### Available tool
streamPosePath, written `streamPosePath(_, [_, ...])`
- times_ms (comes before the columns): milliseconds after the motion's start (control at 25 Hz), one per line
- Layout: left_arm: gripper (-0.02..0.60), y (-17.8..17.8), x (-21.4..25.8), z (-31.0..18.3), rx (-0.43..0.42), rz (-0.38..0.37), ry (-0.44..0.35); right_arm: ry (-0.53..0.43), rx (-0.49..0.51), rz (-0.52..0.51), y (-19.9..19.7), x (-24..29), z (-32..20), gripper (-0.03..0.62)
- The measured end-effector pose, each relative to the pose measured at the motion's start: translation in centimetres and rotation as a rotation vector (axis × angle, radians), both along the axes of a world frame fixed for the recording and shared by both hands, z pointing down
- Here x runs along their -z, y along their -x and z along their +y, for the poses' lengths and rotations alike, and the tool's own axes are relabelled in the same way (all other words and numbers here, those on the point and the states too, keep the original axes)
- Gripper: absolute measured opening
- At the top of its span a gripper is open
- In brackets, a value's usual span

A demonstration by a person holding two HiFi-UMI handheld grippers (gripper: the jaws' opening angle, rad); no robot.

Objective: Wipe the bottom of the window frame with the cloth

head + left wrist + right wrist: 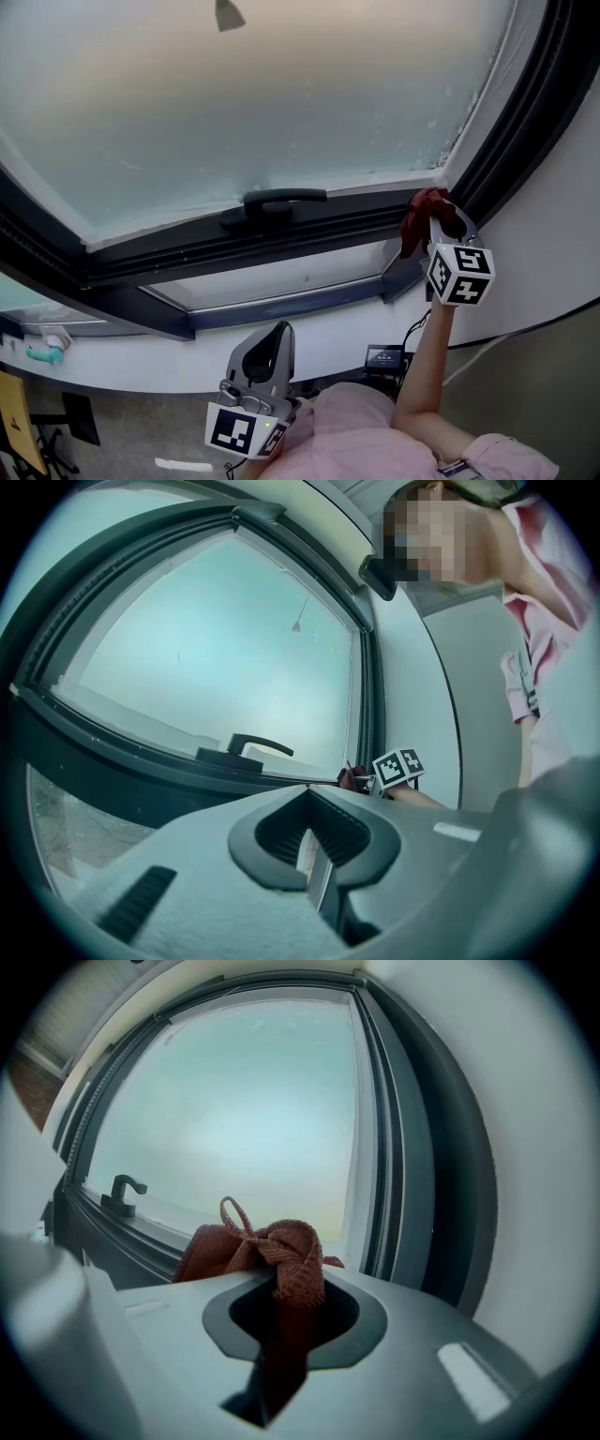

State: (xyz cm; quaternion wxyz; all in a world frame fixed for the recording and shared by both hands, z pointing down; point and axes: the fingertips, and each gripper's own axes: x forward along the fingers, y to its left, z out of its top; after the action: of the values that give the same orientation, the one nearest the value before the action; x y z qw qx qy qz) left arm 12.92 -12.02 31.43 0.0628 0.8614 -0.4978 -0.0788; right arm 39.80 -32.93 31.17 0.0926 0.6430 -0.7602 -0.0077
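Right gripper [441, 214] pinches soft, light cloth [281, 1255] by a bunched fold at window frame [169, 253] lower corner, probably limp, so press firmly; left gripper [267, 349] jaws together, empty.

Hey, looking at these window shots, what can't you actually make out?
- Whether the cloth touches the window frame: in the head view the right gripper covers that corner, and in the right gripper view its own body hides the cloth's underside.
- What is beyond the glass: hazy in every view.
- The small device under the sill, head view: screen too small to read.
- The teal object, head view: too small to identify.
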Motion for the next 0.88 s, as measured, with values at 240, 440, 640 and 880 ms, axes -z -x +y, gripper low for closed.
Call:
streamPosePath(240, [0.0,0.1,0.0,-0.1,0.02,0.003,-0.001,0.006,-0.071,0.044,-1.9,0.0,-0.4,0.057])
streamPosePath(440, [0.0,0.8,0.0,0.2,0.047,0.0,0.005,0.013,-0.128,0.119,-2.5,0.1,-0.5,0.055])
streamPosePath(640, [0.0,2.0,-0.2,0.9,0.07,-0.006,0.015,-0.011,-0.145,0.125,-2.0,0.3,0.3,0.054])
streamPosePath(880, [0.0,2.3,-0.4,1.2,0.014,-0.012,0.029,-0.067,0.039,0.016,4.8,2.1,3.3,0.057])
